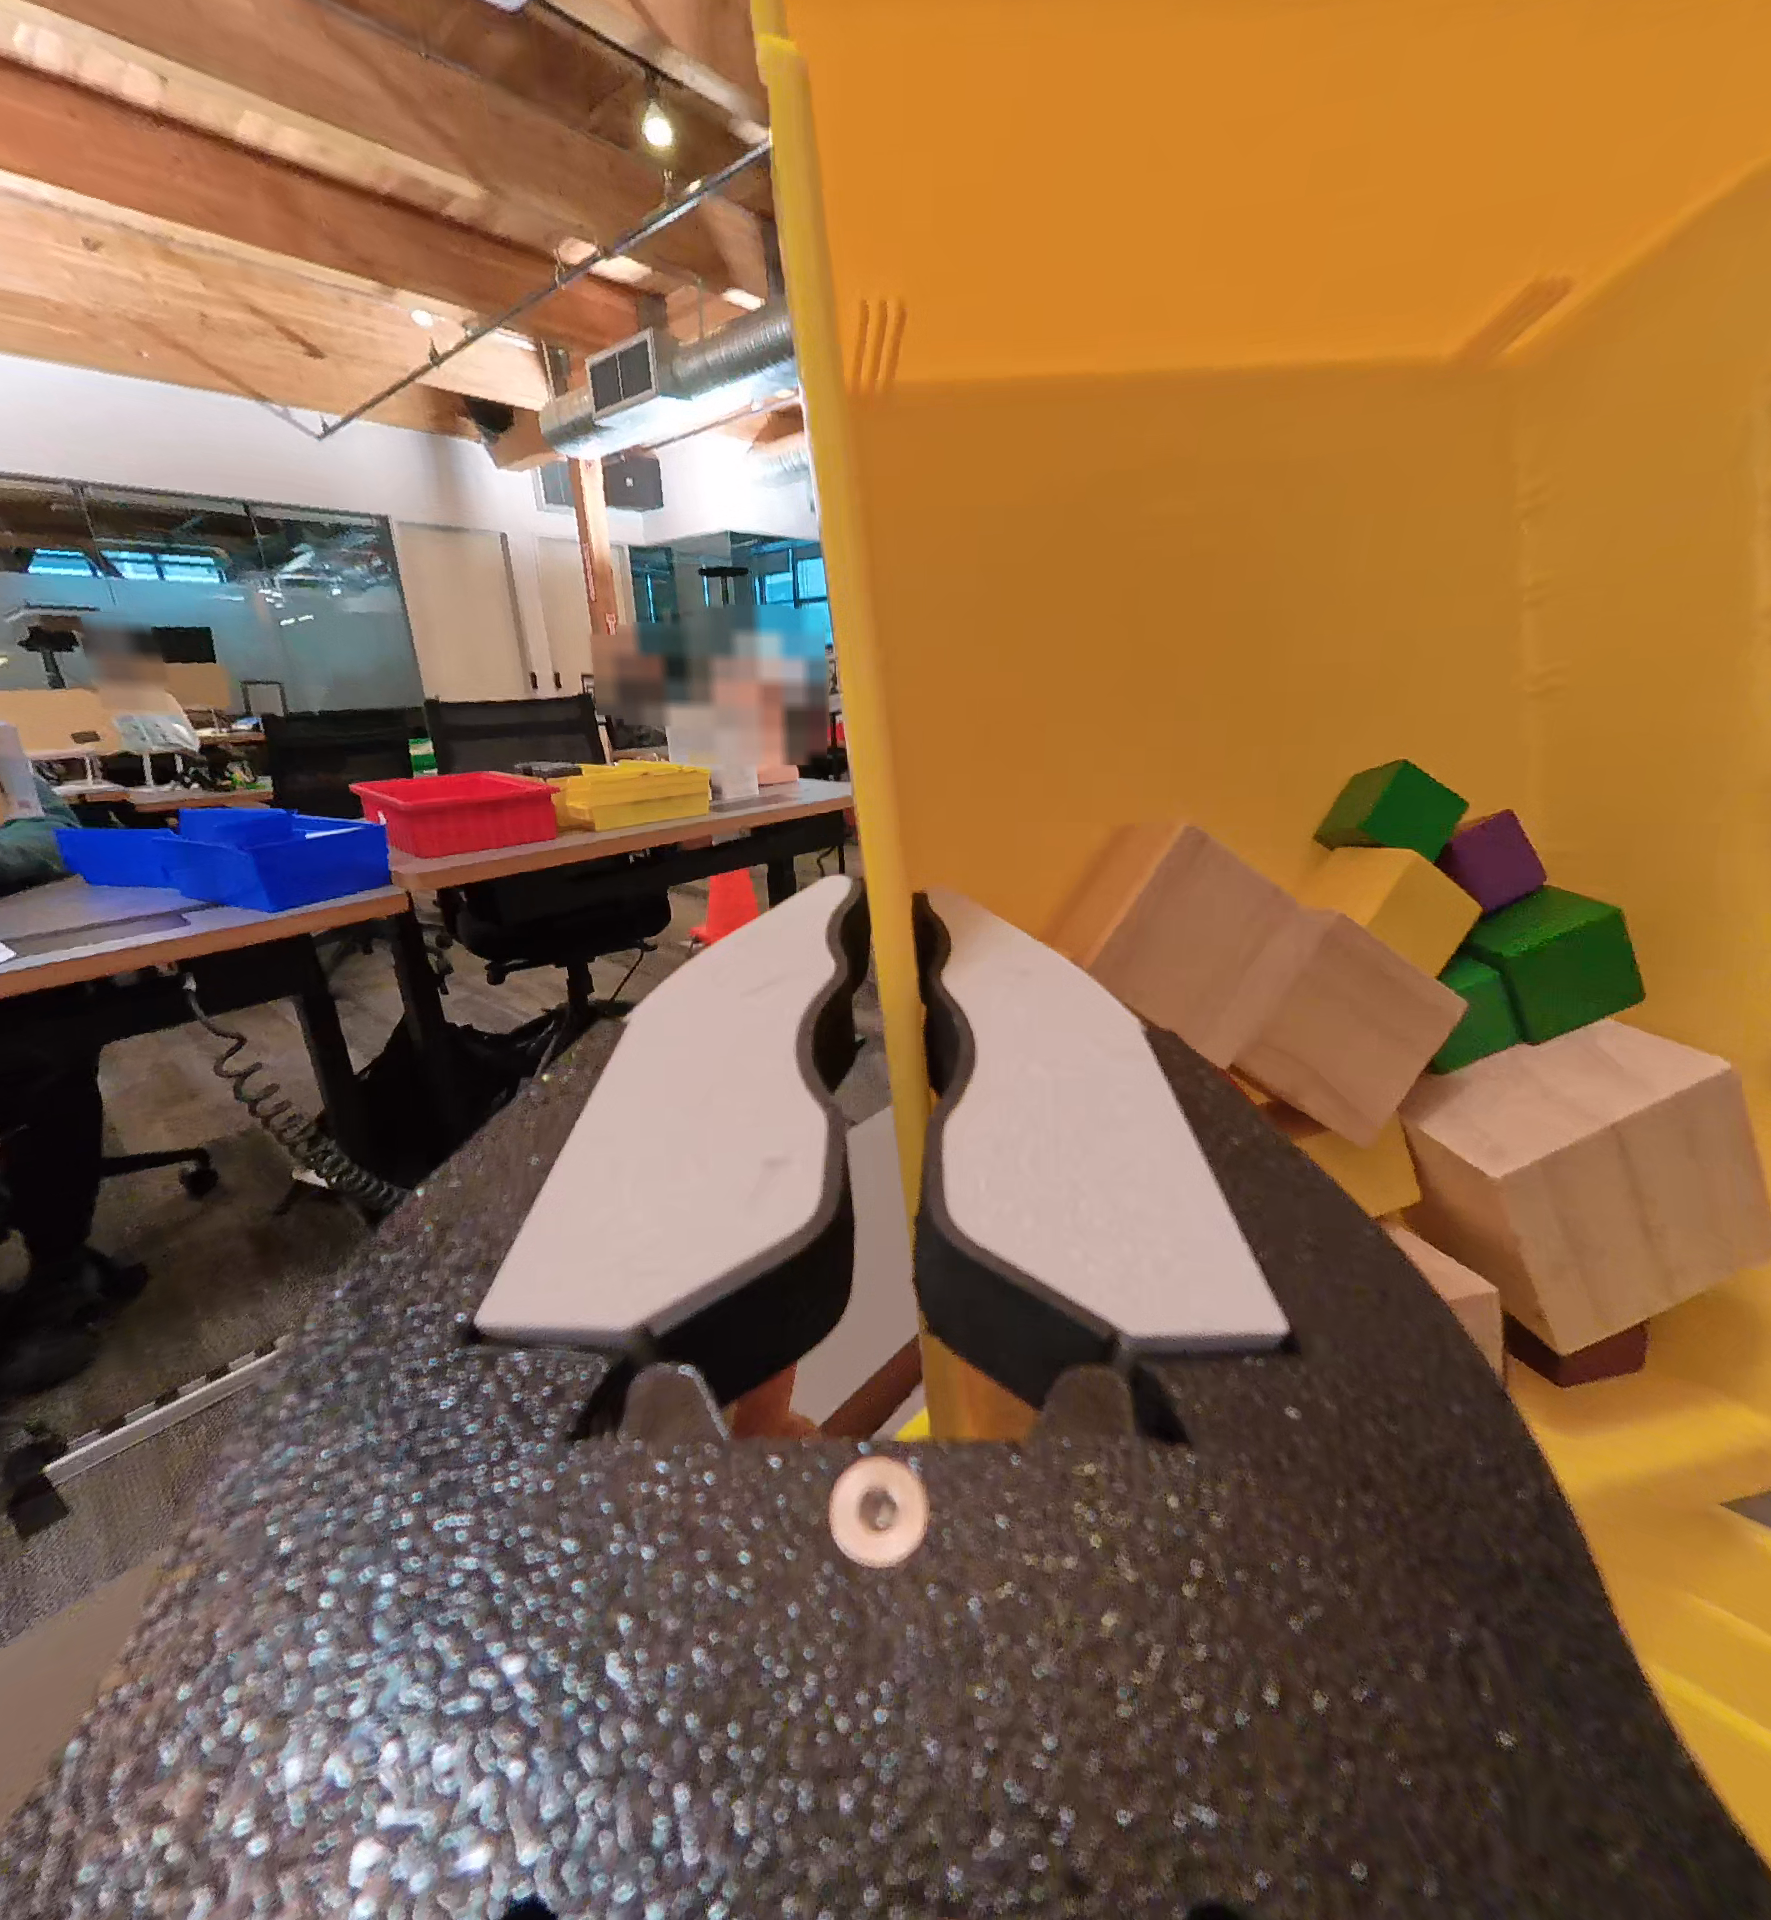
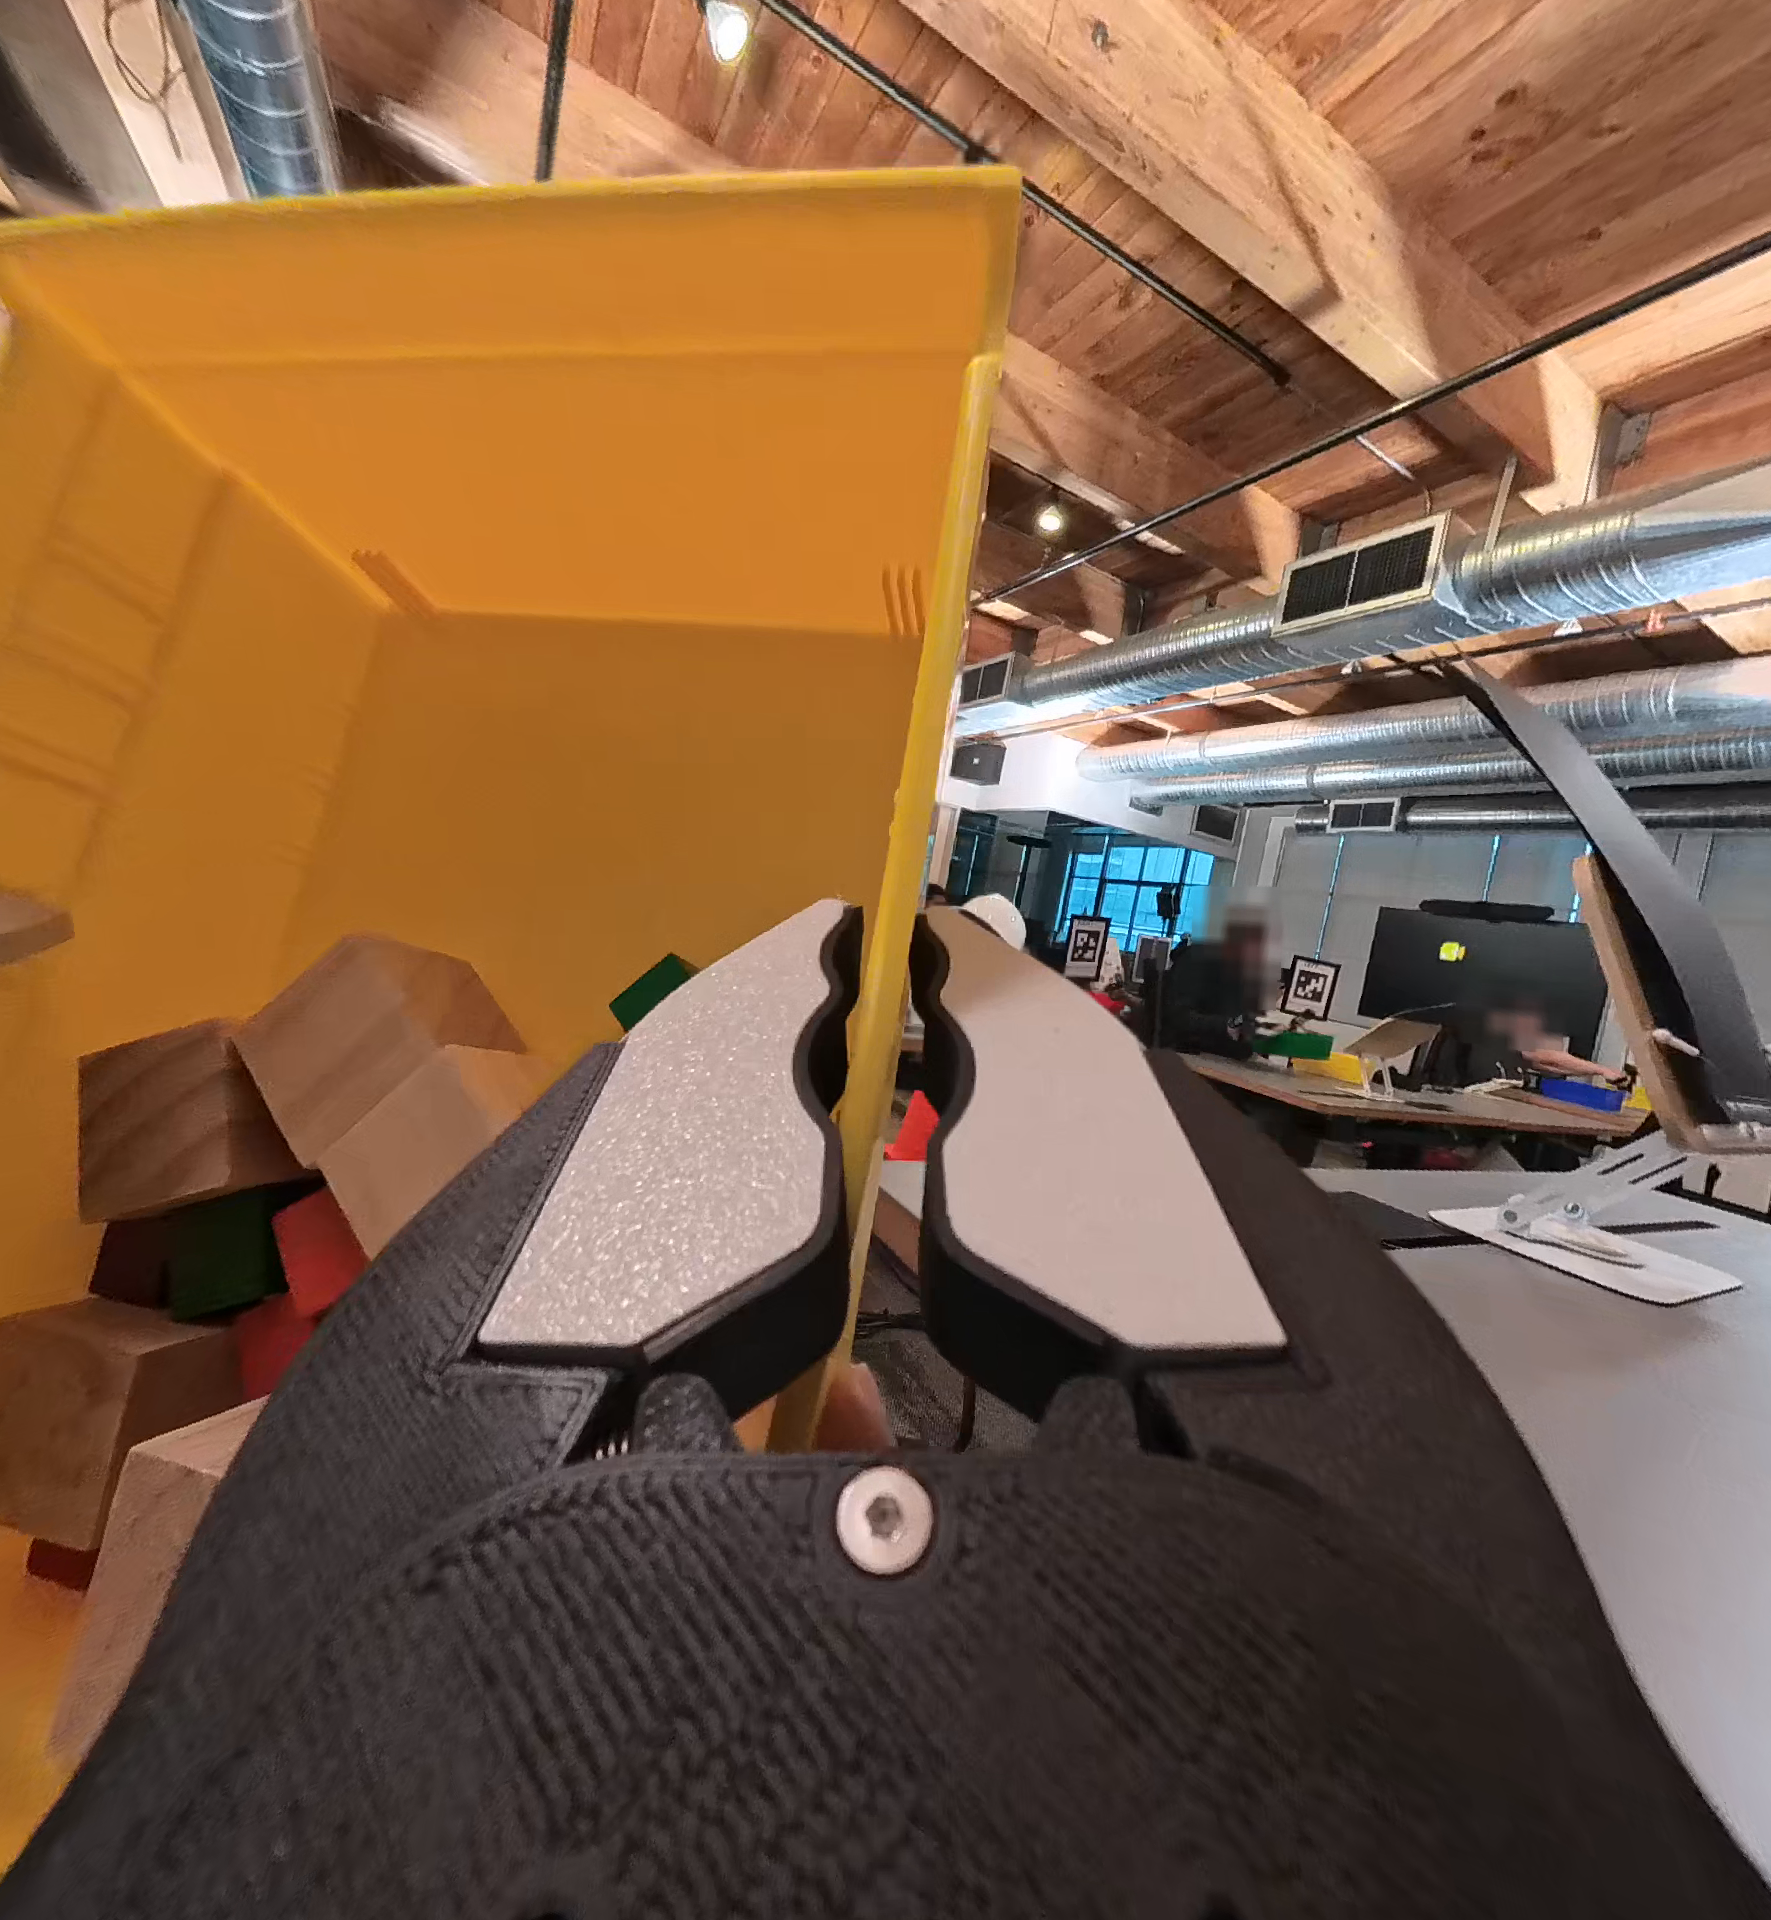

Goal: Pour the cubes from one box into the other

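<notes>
Tongs on both sides clamp opposite walls of your yellow box (image 1: 1224,520): left tongs (image 1: 891,914) on its left wall, right tongs (image 2: 886,925) on its right. Cubes (image 1: 1380,1018) lie heaped at the low end between the two grips; the receiving box is out of view, so you cannot tell its direction.

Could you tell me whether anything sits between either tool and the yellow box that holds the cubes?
Nothing visible does. The left tool is shut on one side wall of the yellow box, and the right tool is shut on the opposite wall. The cubes lie piled inside. The other box is out of view, so that path cannot be judged.
</notes>
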`<act>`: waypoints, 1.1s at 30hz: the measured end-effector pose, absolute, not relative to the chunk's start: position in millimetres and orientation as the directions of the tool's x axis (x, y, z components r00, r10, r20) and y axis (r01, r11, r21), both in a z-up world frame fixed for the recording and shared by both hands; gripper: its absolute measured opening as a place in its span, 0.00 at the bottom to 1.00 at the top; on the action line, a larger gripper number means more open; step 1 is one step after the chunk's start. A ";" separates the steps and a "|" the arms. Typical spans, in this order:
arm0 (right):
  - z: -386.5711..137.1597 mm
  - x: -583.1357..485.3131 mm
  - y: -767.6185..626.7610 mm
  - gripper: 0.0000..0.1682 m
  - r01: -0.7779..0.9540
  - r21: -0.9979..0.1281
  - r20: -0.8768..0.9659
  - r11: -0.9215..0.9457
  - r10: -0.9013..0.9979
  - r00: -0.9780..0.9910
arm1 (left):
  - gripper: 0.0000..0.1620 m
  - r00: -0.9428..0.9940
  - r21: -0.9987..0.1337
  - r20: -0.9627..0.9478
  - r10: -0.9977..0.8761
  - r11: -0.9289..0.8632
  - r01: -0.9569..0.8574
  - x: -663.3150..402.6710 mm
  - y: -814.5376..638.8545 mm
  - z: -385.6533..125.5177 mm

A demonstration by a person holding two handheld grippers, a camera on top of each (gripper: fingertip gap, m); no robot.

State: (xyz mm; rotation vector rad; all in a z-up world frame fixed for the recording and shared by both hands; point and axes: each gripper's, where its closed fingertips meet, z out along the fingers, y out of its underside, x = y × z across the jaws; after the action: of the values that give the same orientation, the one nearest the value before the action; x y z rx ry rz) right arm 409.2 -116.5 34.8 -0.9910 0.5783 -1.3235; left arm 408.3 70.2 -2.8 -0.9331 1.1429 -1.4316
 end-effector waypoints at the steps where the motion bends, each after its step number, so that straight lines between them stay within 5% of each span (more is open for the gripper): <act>1: 35.3 407.6 -117.2 0.05 0.531 -0.846 0.182 -0.054 -0.965 0.191 | 0.04 -0.163 -0.968 -0.031 -0.986 -0.011 0.249 408.3 69.2 -3.6; 33: 41.8 415.4 -106.9 0.05 0.598 -0.798 0.242 -0.069 -0.946 0.214 | 0.04 -0.147 -0.950 0.012 -0.989 -0.057 0.308 415.4 76.3 -5.5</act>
State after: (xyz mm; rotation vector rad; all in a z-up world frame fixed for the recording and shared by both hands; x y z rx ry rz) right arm 415.4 -106.9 41.8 -0.9708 0.4623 -1.3466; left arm 415.4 76.3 -5.5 -0.9243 1.0538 -1.4720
